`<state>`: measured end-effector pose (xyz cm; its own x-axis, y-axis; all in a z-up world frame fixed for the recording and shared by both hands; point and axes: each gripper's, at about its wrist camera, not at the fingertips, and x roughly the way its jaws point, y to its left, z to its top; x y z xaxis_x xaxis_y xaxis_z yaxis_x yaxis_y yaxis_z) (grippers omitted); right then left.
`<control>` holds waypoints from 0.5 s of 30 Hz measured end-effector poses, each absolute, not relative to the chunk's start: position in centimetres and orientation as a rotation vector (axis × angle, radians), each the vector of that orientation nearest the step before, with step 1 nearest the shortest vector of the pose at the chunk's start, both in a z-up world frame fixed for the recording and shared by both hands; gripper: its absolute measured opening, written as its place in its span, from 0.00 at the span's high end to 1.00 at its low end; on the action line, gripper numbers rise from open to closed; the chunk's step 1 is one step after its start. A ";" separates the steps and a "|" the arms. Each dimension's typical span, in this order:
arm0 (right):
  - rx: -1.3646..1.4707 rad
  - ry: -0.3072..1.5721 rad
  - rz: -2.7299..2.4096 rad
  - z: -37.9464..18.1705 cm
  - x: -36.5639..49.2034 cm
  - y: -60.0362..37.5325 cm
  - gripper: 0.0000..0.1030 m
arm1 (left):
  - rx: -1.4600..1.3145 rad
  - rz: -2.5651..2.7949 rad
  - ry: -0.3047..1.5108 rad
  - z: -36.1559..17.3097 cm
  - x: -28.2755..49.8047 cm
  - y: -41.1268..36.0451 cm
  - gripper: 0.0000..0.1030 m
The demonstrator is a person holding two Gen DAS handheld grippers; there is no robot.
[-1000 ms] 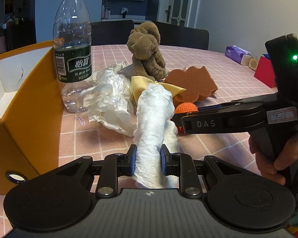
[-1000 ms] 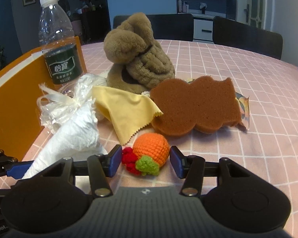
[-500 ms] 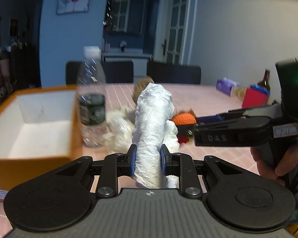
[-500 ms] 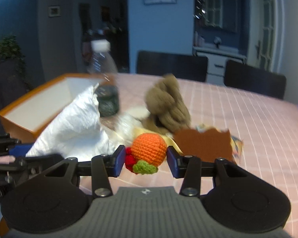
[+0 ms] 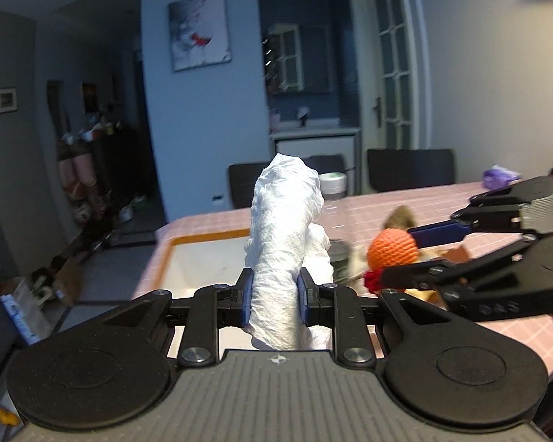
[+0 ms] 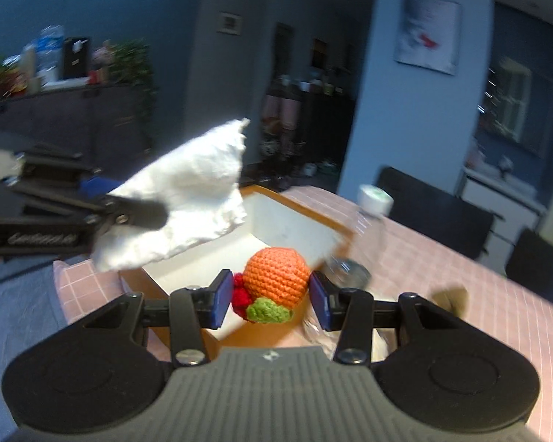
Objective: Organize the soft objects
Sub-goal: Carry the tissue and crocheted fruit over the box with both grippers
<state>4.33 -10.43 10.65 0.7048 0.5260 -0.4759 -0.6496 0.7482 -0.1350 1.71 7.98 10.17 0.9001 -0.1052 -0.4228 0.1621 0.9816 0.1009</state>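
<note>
My left gripper (image 5: pixel 274 296) is shut on a crumpled white paper wad (image 5: pixel 280 243) that stands up between its pads, lifted above the table. My right gripper (image 6: pixel 271 296) is shut on an orange crochet fruit (image 6: pixel 276 276) with red berries and a green leaf, also in the air. Below and beyond both lies the orange box (image 6: pixel 298 206) with a white inside, open at the top. In the left wrist view the right gripper (image 5: pixel 398 254) holds the fruit (image 5: pixel 392 248) to the right of the wad. In the right wrist view the left gripper (image 6: pixel 140 213) and its wad (image 6: pixel 188 199) are at the left.
A clear water bottle (image 6: pixel 372 202) stands by the box's right side, blurred. A brown plush toy (image 5: pixel 400 217) and other soft items lie on the pink checked tablecloth (image 6: pixel 461 265). Dark chairs (image 5: pixel 411 175) line the table's far edge. The floor drops away left of the table.
Both grippers have risen off the table with their loads and swung left to the box. The right jaws closed onto the crochet fruit and lifted it.
</note>
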 end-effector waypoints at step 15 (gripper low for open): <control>-0.447 0.693 0.779 6.7 14.6 0.0 0.56 | 0.124 -0.139 0.805 5.9 11.3 13.2 0.74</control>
